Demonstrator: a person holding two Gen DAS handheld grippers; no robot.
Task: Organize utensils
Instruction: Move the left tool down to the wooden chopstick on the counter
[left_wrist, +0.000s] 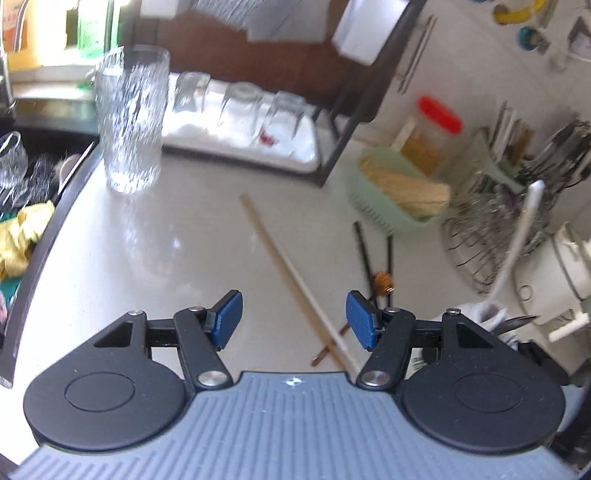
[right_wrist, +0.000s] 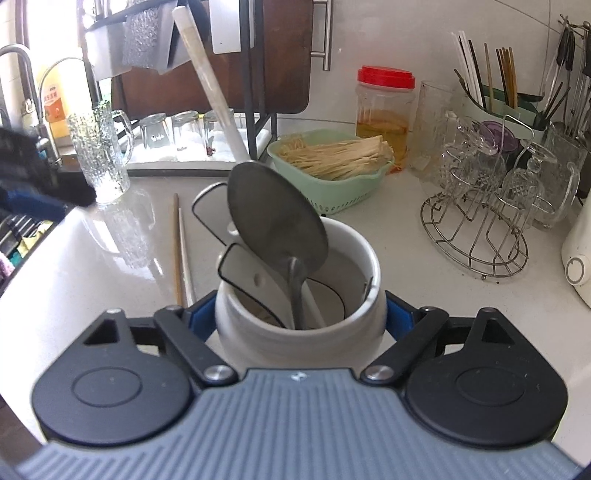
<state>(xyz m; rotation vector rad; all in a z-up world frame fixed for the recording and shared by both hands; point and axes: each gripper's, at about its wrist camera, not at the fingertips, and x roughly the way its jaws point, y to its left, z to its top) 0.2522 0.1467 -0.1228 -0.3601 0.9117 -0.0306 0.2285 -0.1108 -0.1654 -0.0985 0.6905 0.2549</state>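
My right gripper (right_wrist: 301, 317) is shut on a white ceramic utensil jar (right_wrist: 258, 332), with its blue pads pressed on both sides. The jar holds a large metal spoon (right_wrist: 273, 214), two flat white spatulas (right_wrist: 214, 218) and a long white handle (right_wrist: 210, 85). A pair of light wooden chopsticks (left_wrist: 291, 280) lies on the counter just left of the jar, also seen as chopsticks (right_wrist: 181, 251). My left gripper (left_wrist: 293, 319) hangs open over their near end, with nothing between the pads. Dark chopsticks (left_wrist: 364, 254) with an orange ornament lie to the right.
A textured glass mug (left_wrist: 131, 122) stands near the sink edge at the left. A green basket (right_wrist: 325, 199) of pale sticks, a red-lidded jar (right_wrist: 384, 110), a wire rack (right_wrist: 480, 236) of glasses and a chopstick holder (right_wrist: 491, 99) line the back right. A tray of upturned glasses (left_wrist: 240, 107) sits behind.
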